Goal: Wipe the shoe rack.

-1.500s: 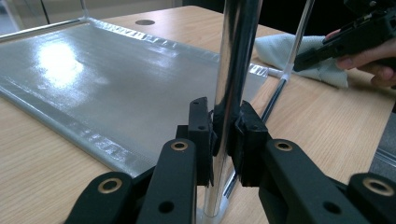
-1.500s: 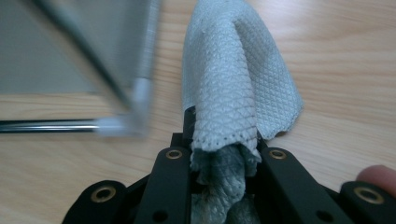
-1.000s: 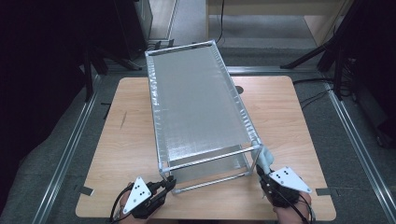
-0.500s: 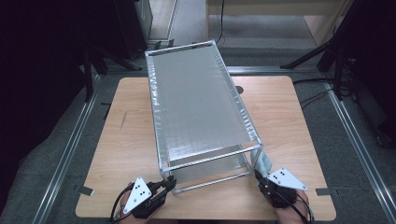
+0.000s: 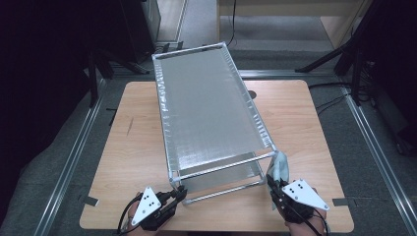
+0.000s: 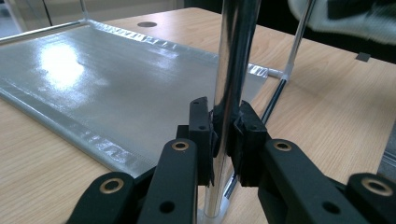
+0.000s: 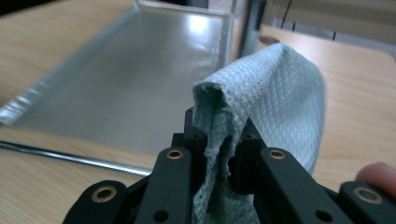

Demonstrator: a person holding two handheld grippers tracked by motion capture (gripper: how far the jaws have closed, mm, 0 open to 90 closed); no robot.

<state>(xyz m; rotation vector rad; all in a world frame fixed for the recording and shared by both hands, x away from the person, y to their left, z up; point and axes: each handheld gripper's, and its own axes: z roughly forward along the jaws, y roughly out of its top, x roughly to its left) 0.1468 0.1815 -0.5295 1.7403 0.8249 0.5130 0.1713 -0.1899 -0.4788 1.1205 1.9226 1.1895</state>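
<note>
A two-tier rack (image 5: 206,108) of chrome tubes and silver-grey sheets stands lengthwise on the wooden table (image 5: 314,128). My left gripper (image 5: 183,193) is shut on the rack's near left upright post (image 6: 229,93), low by the lower shelf (image 6: 93,88). My right gripper (image 5: 273,186) is shut on a folded pale green cloth (image 5: 279,166), which stands up beside the rack's near right corner. In the right gripper view the cloth (image 7: 275,107) rises between the jaws, with the lower shelf (image 7: 140,70) behind it.
The rack takes up the middle of the table and reaches past its far edge. A round hole (image 5: 252,93) sits in the tabletop to the rack's right. Metal rails (image 5: 74,157) run along both sides of the table, with dark stands beyond.
The right gripper with the cloth dipped back toward the table's near edge, then came forward again to the rack's near right corner. The left gripper stayed on the post.
</note>
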